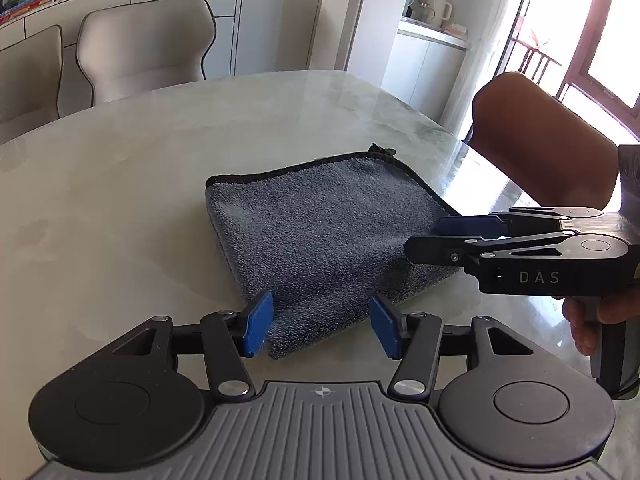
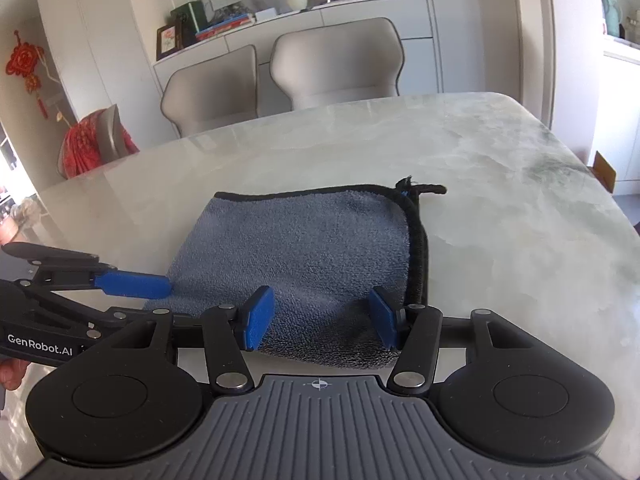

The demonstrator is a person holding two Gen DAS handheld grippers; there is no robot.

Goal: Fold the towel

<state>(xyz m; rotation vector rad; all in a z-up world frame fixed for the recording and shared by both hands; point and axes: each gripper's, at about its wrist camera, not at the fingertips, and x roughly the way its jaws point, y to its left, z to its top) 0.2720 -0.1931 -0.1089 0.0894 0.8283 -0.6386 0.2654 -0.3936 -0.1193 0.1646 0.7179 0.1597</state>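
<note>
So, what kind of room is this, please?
Probably a home dining room: a marble-look table with the folded towel on it, padded chairs behind, and a sideboard carrying ornaments.

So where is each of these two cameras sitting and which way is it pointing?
Left wrist view: rides on the left gripper, angled down across the marble table at the folded grey towel; shows its own open blue pads, the right gripper and a hand.
Right wrist view: rides on the right gripper, same downward look; the left gripper enters from the left edge.
Shared: towel, table, two beige chairs, each other's gripper.
</note>
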